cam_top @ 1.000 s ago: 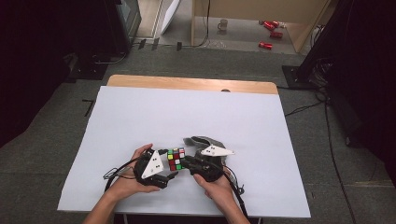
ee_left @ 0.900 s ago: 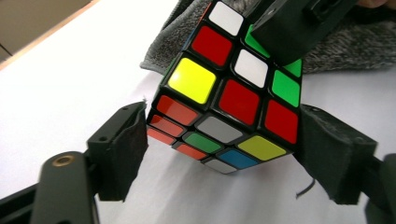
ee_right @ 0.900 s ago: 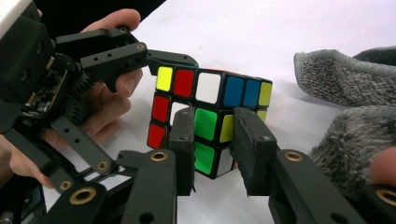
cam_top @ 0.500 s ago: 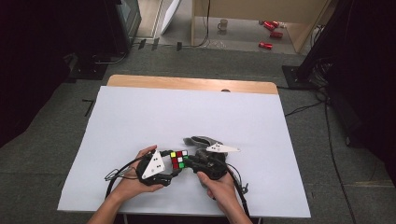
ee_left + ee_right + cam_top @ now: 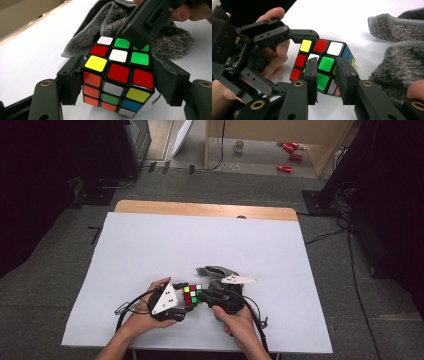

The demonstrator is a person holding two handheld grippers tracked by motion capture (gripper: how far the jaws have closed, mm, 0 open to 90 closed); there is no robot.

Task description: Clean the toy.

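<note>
Since the earlier pictures, both hands have drawn a little toward the near edge of the white table [image 5: 150, 245], and the left gripper [image 5: 117, 82] has just been closing its jaws, with the cube [image 5: 191, 295] between them. The cube is the landmark: it sits on the table near the front edge, and the grey cloth [image 5: 217, 271] lies just behind it, touching or almost touching its back.

In the left gripper view, the two black jaws stand at both sides of the cube's lower layers; the pads look to be against the cube, so this gripper seems to hold it at a medium width.

The right gripper [image 5: 325, 72] comes to the cube from the opposite side. Its jaws stand rather narrow, around one column of the cube's face with the green squares; whether they press the cube already, the pictures do not tell clearly.

For the coming move, probably a turn of one layer, the important thing is that the cube lies directly between both grippers, equally near to each hand.
</note>
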